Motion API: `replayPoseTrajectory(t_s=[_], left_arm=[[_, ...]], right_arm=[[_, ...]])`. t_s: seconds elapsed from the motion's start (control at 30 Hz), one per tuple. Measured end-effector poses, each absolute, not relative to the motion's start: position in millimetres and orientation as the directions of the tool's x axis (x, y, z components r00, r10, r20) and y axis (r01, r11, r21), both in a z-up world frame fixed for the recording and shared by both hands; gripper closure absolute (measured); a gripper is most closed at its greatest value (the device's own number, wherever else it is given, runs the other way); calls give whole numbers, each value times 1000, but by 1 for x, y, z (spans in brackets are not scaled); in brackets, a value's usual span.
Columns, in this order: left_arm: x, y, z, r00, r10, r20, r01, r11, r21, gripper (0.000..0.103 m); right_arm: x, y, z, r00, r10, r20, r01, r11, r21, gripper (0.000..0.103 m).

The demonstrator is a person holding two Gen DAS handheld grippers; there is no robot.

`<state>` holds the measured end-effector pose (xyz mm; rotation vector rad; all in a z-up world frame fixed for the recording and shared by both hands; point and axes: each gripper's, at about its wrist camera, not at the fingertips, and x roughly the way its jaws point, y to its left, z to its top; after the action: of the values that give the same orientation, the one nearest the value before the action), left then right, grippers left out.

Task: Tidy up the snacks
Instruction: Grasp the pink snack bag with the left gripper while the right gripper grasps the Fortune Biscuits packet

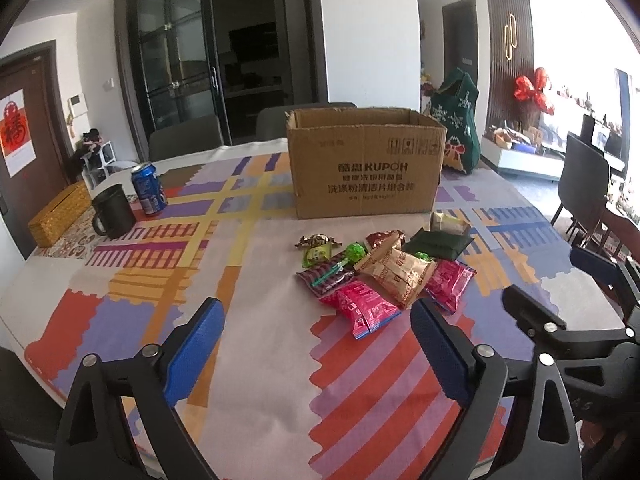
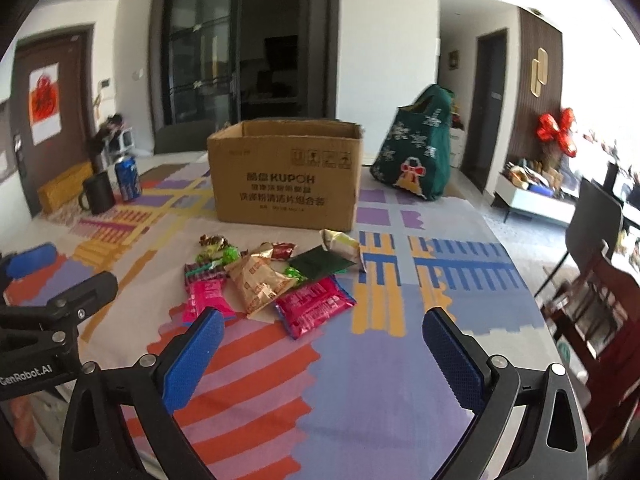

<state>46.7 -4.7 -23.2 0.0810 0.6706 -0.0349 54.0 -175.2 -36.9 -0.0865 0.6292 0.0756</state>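
**Foil and paper snack packets heaped before an open carton**

Crinkled wrappers form one loose pile of snacks (image 1: 384, 268) on the patterned tablecloth (image 1: 256, 360), just in front of the cardboard box (image 1: 366, 164). Two pink packets (image 2: 314, 308) lie nearest the cameras; a tan printed pouch (image 1: 400, 276) overlaps them, with a dark green flat pack (image 1: 438, 244), a striped purple bag (image 1: 326, 278), a green lollipop and small sweets behind. The box stands upright, top flaps open, printed face toward the grippers. Left of it stand a blue drink can (image 1: 148, 190), a black mug (image 1: 112, 212) and a woven yellow case (image 1: 60, 220); a green fabric bag (image 2: 416, 152) sits right of the box. The left gripper (image 1: 316, 320) and right gripper (image 2: 320, 328) both hover with jaws spread wide and nothing between the blue pads, short of the pile. Bare cloth lies between grippers and snacks; the table edge curves away at the right, chairs beyond.
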Motion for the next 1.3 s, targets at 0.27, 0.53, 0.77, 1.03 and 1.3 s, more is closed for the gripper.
replayPoseTrajectory(t_s=[0.27, 0.53, 0.77, 1.03, 1.3], left_arm=[[77, -9, -36, 730, -51, -682, 104, 994, 37, 23], [108, -9, -55, 672, -95, -734, 110, 993, -28, 35], [132, -3, -73, 608, -154, -779, 100, 988, -117, 43], [154, -8, -88, 559, -187, -808, 80, 982, -172, 45], [169, -11, -106, 493, -178, -851, 44, 983, -180, 45]], right_arm=[[84, -156, -49, 791, 87, -606, -237, 956, -172, 17], [125, -149, -61, 729, 191, -657, -366, 920, -139, 28], [155, -138, -78, 663, 251, -705, -455, 883, -114, 39], [175, -137, -88, 620, 280, -733, -503, 859, -97, 46], [188, -146, -99, 586, 267, -765, -487, 871, -69, 50]])
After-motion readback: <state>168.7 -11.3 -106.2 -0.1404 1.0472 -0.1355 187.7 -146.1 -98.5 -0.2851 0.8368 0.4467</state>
